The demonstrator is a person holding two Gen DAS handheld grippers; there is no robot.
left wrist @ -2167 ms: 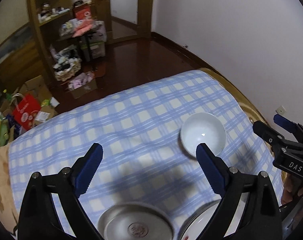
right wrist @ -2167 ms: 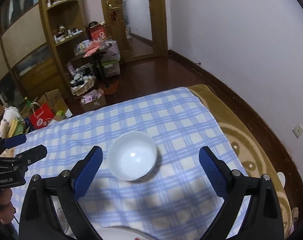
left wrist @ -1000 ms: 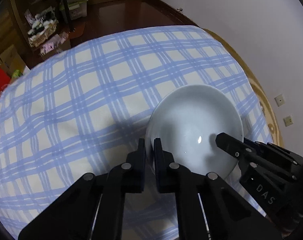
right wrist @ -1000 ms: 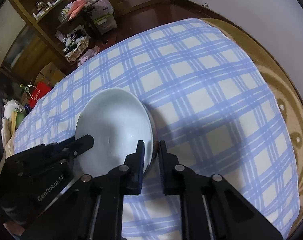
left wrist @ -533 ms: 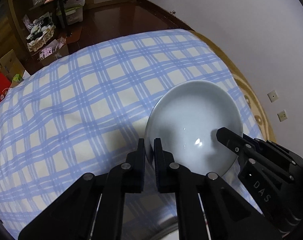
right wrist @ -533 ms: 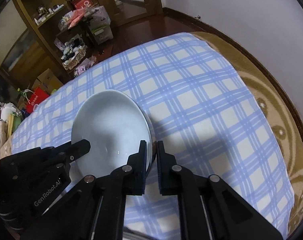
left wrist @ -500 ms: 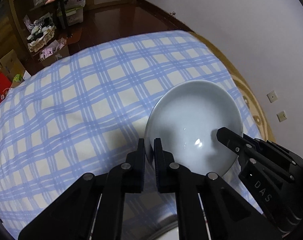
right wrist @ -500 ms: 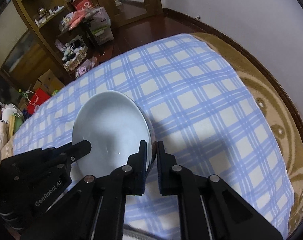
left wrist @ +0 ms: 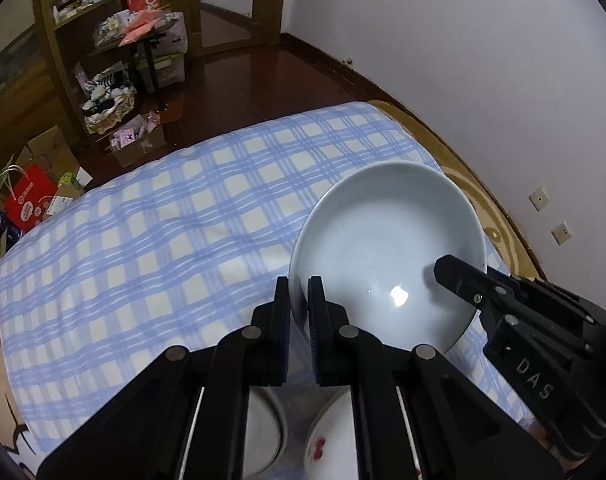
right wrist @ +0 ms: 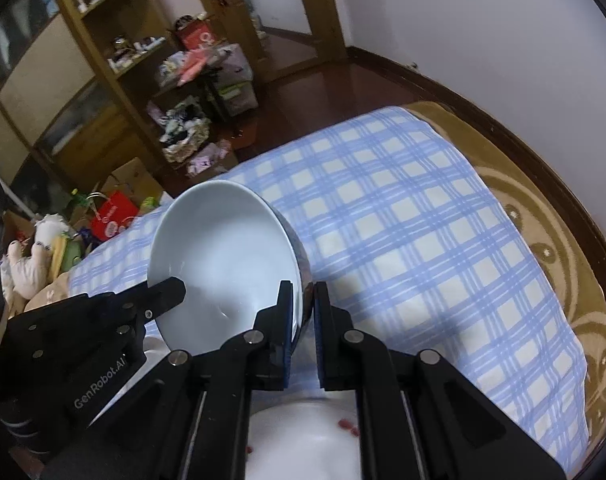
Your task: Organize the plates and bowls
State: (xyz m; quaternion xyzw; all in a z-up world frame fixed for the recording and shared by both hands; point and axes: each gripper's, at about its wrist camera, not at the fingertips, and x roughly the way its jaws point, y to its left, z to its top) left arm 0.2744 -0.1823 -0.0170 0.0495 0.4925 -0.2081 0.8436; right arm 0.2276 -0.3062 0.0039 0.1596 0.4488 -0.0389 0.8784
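A pale white bowl (left wrist: 387,248) is held in the air above the blue checked cloth (left wrist: 163,232), tilted. My left gripper (left wrist: 299,292) is shut on its left rim. My right gripper (right wrist: 303,296) is shut on its right rim; the bowl also shows in the right wrist view (right wrist: 223,256). The right gripper's fingers (left wrist: 463,276) reach onto the bowl's right side in the left wrist view, and the left gripper's fingers (right wrist: 163,292) show at the bowl's left in the right wrist view.
Below the grippers lie a metal plate (left wrist: 263,440) and a white dish with red marks (left wrist: 327,440), which also shows in the right wrist view (right wrist: 303,440). The cloth ends at a brown patterned cover (right wrist: 543,216). Shelves and boxes (left wrist: 103,80) stand beyond.
Both grippers have lifted the bowl higher off the cloth and drawn it back over the dishes near me. The bowl tilts more. Both grips stay shut on its rim.
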